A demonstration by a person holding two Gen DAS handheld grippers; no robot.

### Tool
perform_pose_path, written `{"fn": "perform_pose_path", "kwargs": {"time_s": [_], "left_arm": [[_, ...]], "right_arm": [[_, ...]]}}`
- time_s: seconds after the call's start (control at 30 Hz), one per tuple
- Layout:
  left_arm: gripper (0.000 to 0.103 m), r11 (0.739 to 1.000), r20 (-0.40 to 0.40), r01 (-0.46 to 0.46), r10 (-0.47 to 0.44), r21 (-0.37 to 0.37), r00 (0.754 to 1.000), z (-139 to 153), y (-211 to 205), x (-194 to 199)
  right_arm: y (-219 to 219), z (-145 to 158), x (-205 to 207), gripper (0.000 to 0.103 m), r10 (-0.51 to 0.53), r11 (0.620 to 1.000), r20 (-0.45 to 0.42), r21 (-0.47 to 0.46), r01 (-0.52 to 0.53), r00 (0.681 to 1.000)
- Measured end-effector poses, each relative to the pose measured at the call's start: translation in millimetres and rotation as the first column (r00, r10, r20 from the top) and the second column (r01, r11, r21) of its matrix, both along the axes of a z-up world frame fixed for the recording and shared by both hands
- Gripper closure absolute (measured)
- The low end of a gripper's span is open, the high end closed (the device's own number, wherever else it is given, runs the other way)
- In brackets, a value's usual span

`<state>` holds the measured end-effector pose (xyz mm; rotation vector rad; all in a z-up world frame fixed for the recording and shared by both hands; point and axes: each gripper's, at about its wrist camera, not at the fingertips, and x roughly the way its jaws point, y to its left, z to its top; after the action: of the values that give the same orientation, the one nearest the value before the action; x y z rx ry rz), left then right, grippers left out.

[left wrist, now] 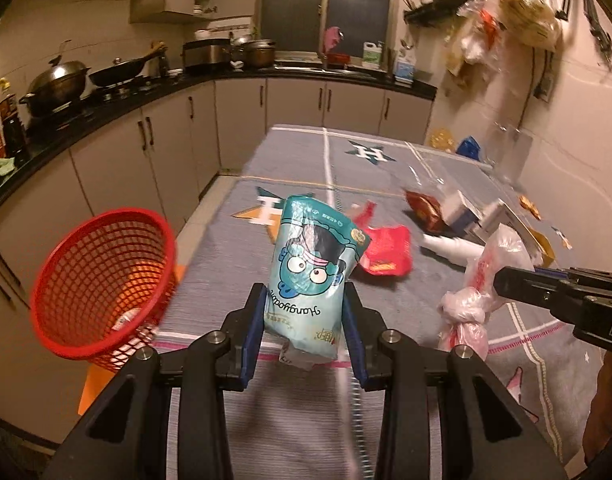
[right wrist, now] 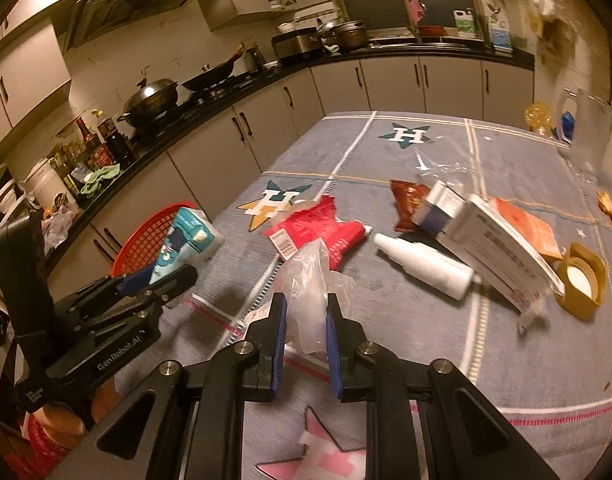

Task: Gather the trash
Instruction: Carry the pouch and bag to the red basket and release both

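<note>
Through my left wrist camera, my left gripper (left wrist: 306, 308) is clamped on a teal snack pouch (left wrist: 312, 264) with a cartoon face, its blue pads pressing both sides. The red mesh basket (left wrist: 105, 280) sits just beyond the table's left edge, tipped toward me, left of the pouch. My right gripper (left wrist: 502, 280) enters from the right of the pouch, closed on a knotted clear plastic bag (left wrist: 470, 304).

Through my right wrist camera, the narrow jaws pinch that clear plastic bag, held above the grey tablecloth (right wrist: 426, 360). Beyond the bag lies a torn red wrapper (right wrist: 322, 228); right of it lie a white bottle (right wrist: 426, 266), a brown packet (right wrist: 408, 200) and cardboard boxes (right wrist: 498, 248).
</note>
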<state>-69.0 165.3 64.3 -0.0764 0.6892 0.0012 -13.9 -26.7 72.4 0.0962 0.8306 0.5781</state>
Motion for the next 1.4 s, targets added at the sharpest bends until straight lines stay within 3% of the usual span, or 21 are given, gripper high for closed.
{"fn": "perform_pose_path", "kwargs": {"time_s": [0.43, 0.7, 1.0, 1.17, 1.23, 1.3, 1.4], "left_arm": [[0.066, 0.986, 0.046, -0.165, 0.165, -0.004, 0.985, 16, 87, -11], [0.066, 0.956, 0.002, -0.291, 0.291, -0.017, 0.957, 7, 156, -10], [0.065, 0.933, -0.077, -0.358, 0.355, -0.039, 0.932, -25, 194, 6], [0.057, 0.931, -0.103, -0.361, 0.355, -0.053, 0.929, -36, 203, 13], [0.051, 0.929, -0.102, -0.366, 0.359, -0.053, 0.928, -37, 205, 14], [0.046, 0.928, -0.108, -0.367, 0.359, -0.063, 0.927, -38, 207, 14], [0.045, 0.925, -0.103, -0.373, 0.365, -0.073, 0.925, -36, 210, 14]], "right_arm": [[82, 26, 21, 0.083, 0.133, 0.991, 0.017, -0.006, -0.133, 0.991], [162, 39, 39, 0.083, 0.232, 0.973, 0.045, 0.009, -0.232, 0.972], [242, 8, 71, 0.082, 0.257, 0.966, 0.023, -0.034, -0.256, 0.966], [268, -13, 82, 0.079, 0.276, 0.959, -0.026, -0.054, -0.277, 0.961], [273, -16, 83, 0.073, 0.278, 0.958, -0.028, -0.061, -0.279, 0.96], [272, -16, 85, 0.05, 0.273, 0.96, -0.035, -0.054, -0.274, 0.961], [260, -13, 86, 0.047, 0.261, 0.965, -0.029, -0.015, -0.261, 0.965]]}}
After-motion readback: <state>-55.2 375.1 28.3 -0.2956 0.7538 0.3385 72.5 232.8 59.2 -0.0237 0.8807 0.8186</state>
